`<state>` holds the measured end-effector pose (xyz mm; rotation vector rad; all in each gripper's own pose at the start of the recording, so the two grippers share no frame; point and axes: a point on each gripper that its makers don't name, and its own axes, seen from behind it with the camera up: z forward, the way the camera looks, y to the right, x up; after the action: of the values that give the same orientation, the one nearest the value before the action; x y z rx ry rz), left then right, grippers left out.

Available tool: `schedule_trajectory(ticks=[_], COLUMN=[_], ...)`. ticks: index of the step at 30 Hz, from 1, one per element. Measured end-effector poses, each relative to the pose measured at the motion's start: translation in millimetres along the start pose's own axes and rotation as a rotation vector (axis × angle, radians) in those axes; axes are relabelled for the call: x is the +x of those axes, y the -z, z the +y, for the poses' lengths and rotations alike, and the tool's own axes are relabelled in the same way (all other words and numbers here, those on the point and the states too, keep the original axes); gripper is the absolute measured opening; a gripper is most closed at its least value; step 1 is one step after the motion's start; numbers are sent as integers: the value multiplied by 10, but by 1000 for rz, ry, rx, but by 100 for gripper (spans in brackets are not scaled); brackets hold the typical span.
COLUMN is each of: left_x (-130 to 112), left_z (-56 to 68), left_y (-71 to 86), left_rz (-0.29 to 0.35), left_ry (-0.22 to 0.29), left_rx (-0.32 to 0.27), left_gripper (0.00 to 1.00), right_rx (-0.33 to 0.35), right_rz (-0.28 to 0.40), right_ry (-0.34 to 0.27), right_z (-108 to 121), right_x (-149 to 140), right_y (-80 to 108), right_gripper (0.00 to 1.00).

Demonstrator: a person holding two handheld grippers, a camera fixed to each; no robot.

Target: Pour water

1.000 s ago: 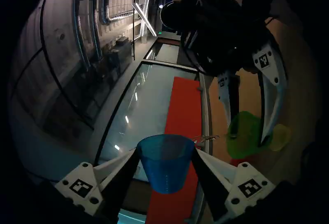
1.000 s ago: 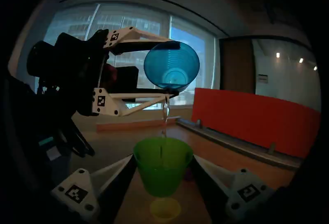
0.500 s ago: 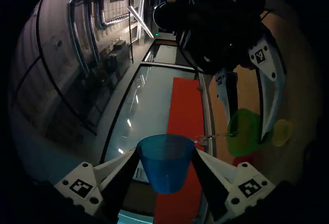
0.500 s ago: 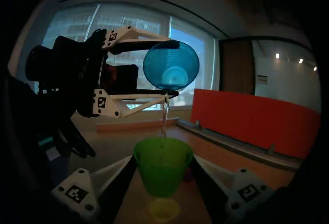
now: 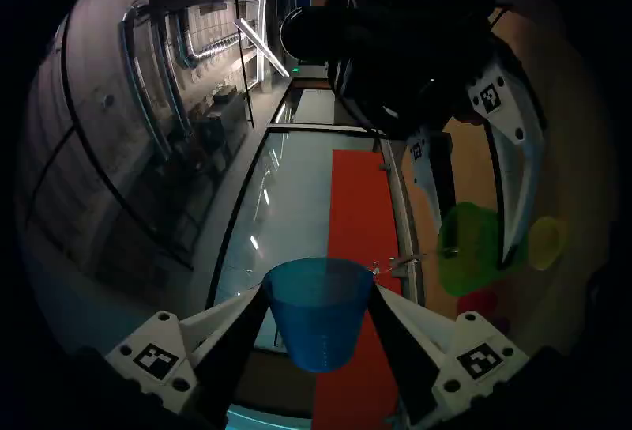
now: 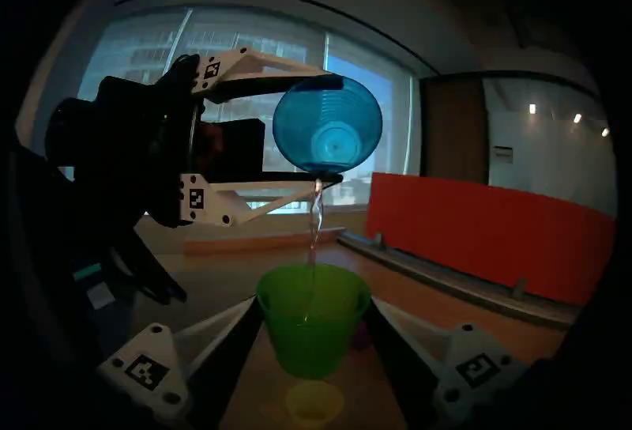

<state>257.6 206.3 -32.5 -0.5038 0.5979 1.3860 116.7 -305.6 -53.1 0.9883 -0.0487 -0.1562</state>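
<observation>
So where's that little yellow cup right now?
In the right gripper view, the yellow cup sits on the wooden table, low and centre, just below the green cup held between the fingers.

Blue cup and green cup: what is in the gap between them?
In the right gripper view, a thin stream of water runs from the tilted blue cup down into the green cup; nothing else lies between them.

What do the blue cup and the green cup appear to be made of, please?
The blue cup looks like translucent, glossy plastic: light glows through its wall and moulded rings show inside. The green cup seems the same plastic, slightly cloudier: the water stream shows faintly through its wall.
</observation>
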Motion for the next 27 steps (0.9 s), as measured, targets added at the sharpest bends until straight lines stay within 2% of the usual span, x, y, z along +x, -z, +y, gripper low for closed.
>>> schedule_trajectory(ticks=[11, 27], left_x=[29, 70], left_z=[-70, -44], left_y=[24, 25], left_rz=[6, 16], left_ry=[-59, -154], left_rx=[12, 27], left_gripper=[87, 87], right_rx=[-4, -6], right_rz=[4, 9], right_ry=[1, 1], right_z=[6, 18], right_x=[16, 25], right_y=[8, 18], right_gripper=[90, 90])
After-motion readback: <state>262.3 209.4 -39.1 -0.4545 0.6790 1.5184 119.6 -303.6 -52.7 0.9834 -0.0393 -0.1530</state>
